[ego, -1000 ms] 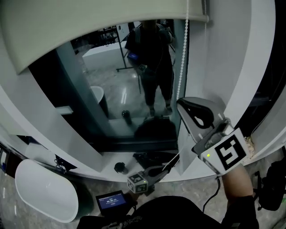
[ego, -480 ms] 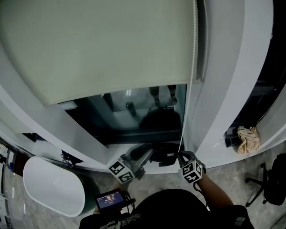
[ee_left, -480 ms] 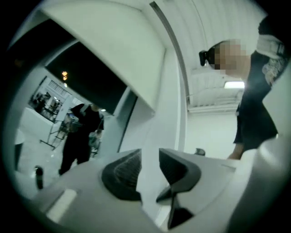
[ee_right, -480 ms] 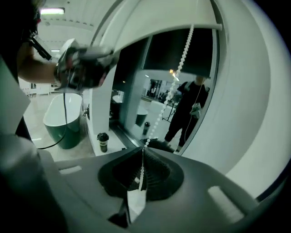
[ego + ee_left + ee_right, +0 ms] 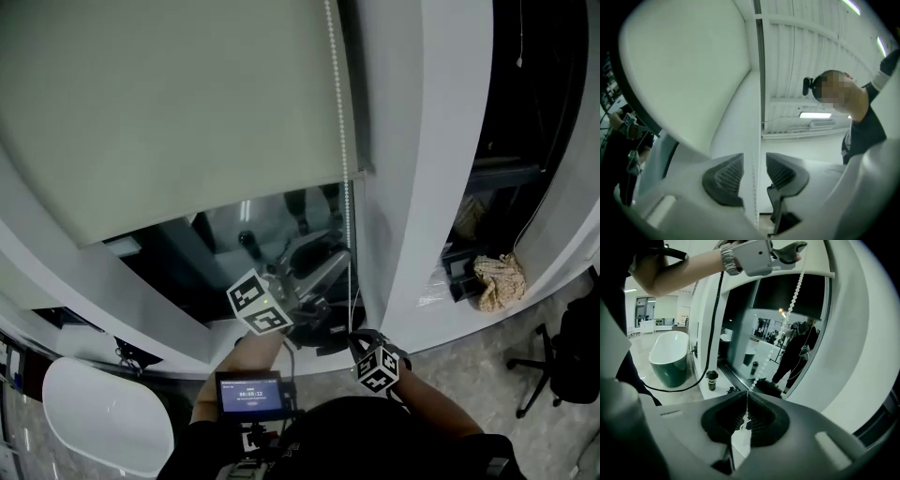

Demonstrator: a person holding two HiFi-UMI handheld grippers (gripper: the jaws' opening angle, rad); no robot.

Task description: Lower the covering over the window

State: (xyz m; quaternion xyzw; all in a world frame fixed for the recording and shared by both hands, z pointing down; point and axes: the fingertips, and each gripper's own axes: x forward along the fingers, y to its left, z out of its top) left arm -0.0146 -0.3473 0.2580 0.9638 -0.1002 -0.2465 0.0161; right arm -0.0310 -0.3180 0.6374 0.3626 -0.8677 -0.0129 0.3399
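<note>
The pale roller blind hangs over most of the dark window. Its white bead chain runs down the blind's right edge. My right gripper is low by the sill, shut on the chain, which is pinched between its pads. My left gripper is higher on the same chain. Its jaws have just been opening, and the chain passes between the ribbed pads without being pressed. From the right gripper view, the left gripper is at the top, around the chain.
A white bathtub stands at lower left, with a small lit screen near my body. A crumpled cloth lies on a ledge right of the white pillar. A dark cup sits on the sill.
The blind has dropped from near the top to cover most of the window. My right gripper came down with the chain. My left gripper rose along the chain and its jaws opened.
</note>
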